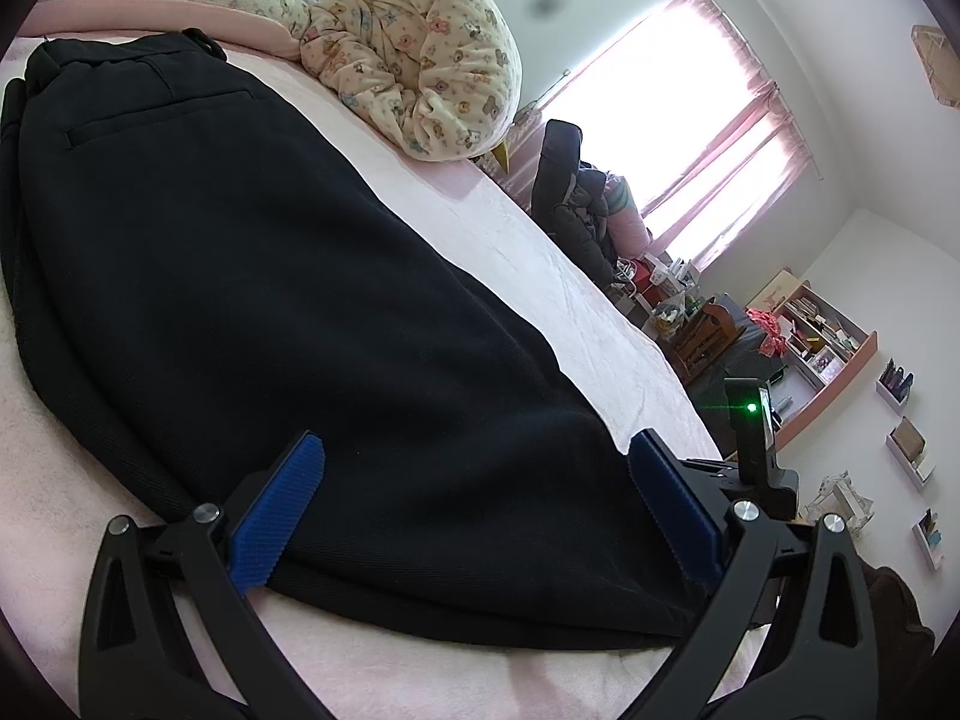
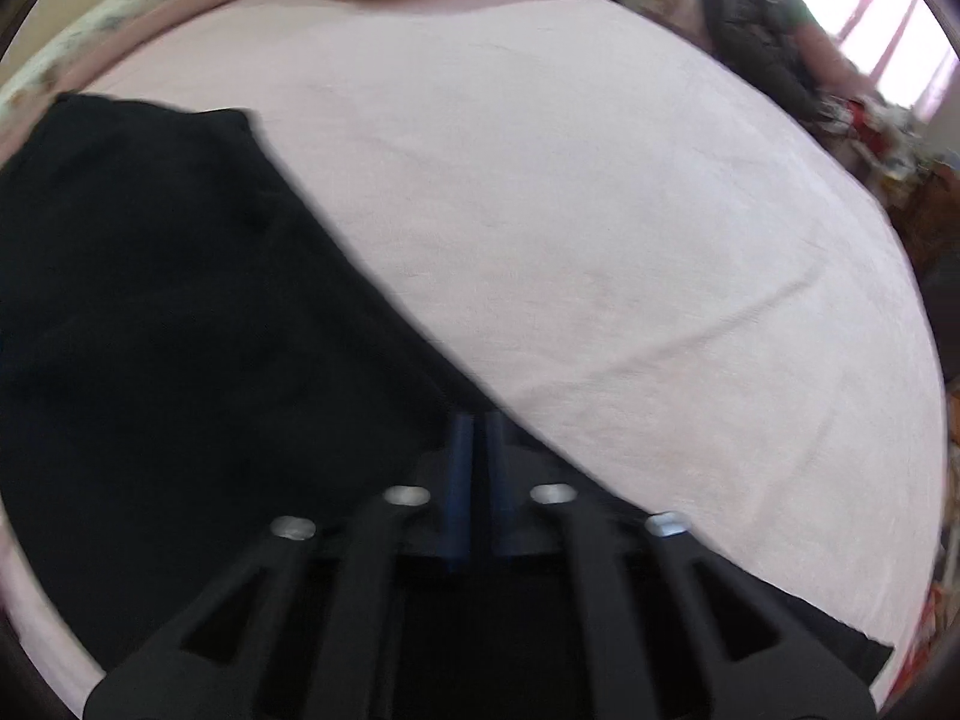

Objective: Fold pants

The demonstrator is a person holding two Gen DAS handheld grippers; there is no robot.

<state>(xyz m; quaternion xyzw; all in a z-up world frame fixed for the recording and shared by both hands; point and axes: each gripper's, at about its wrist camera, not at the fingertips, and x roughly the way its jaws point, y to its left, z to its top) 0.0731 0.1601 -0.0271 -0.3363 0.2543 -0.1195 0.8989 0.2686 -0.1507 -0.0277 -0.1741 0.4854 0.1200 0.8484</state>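
Pink bed [image 1: 540,252] carries the black pants [image 1: 270,300], limp and light; take the hem edge. Left gripper [image 1: 474,504] fingers stand open; right gripper [image 2: 478,480] fingers are closed, apparently empty

Low wrist views, shared pants [image 1: 288,300]

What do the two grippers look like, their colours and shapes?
Both are alike. The left gripper has black plastic linkage arms with triangular cut-outs and silver round pins, and flat blue pads with a fine ribbed texture. The right gripper shows the same black arms, silver pins and blue pads.
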